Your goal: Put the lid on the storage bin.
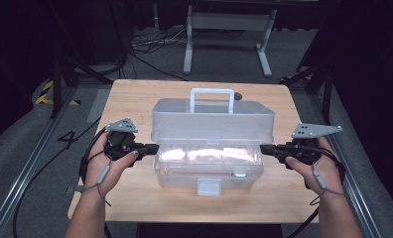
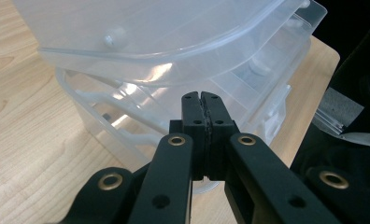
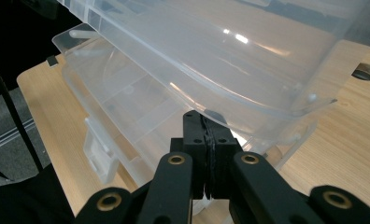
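So I've got a clear plastic storage box [image 1: 209, 148] sitting mid-table on the light wood table [image 1: 135, 99], see-through and slightly frosted, rounded corners, with a white-ish loop handle [image 1: 212, 99] sticking up from the lid [image 1: 212, 119]. The lid is lifted at the front, hinged up toward the back, and there's a flip latch [image 1: 209, 186] hanging at the front edge of the base.

My left gripper [image 1: 152, 148] is at the box's left end and my right gripper [image 1: 264, 148] is at the right end, both pointing inward at about the gap between lid and base. Both sets of black matte jaws are pressed fully together with nothing pinched between them.

From the left gripper view, my left gripper's tips [image 2: 202, 100] sit right at the edge of the base under the lid's rim, and I can see moulded ribs and dividers inside the tray. The right gripper view puts those tips [image 3: 204, 116] right at the lid's lower rim, touching or nearly so, I can't tell, plus a round hole [image 3: 366, 71] in the tabletop.

No readable labels on the box; a painted "4" [image 1: 68, 139] is on the grey floor, left
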Motion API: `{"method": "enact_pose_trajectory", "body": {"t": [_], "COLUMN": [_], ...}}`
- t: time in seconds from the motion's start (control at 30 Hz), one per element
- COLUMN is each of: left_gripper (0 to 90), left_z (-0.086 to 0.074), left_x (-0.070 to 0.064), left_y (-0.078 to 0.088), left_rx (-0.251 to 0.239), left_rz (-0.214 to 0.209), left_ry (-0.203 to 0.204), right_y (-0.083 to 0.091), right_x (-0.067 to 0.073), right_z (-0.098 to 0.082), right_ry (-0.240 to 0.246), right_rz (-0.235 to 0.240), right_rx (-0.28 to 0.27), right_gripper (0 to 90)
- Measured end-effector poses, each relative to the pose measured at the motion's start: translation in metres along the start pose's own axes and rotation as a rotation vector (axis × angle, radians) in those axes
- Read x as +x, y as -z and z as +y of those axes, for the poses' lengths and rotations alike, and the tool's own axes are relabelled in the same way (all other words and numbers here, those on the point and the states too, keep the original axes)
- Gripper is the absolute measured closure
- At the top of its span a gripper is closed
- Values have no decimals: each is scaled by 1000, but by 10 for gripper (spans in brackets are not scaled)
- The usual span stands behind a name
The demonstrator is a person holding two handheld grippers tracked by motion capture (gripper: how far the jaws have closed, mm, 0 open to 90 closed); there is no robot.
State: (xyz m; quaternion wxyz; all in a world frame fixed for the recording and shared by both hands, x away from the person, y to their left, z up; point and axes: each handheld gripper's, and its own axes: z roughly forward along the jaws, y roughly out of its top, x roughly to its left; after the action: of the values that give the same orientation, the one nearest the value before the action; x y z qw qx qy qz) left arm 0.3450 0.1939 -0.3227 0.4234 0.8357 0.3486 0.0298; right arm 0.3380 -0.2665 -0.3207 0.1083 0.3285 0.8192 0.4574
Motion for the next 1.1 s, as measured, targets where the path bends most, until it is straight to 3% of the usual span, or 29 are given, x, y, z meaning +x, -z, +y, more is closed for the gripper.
{"method": "enact_pose_trajectory", "body": {"t": [0.5,1.1], "left_gripper": [898,898], "left_z": [0,-2], "left_x": [2,1], "left_y": [-2,-5], "left_rx": [13,92], "left_rz": [44,49], "left_ry": [13,1], "right_y": [-2,-7], "right_x": [3,5], "right_z": [-1,-5], "right_ry": [18,31], "right_rz": [13,23], "right_rx": [71,165], "right_gripper": [882,872]}}
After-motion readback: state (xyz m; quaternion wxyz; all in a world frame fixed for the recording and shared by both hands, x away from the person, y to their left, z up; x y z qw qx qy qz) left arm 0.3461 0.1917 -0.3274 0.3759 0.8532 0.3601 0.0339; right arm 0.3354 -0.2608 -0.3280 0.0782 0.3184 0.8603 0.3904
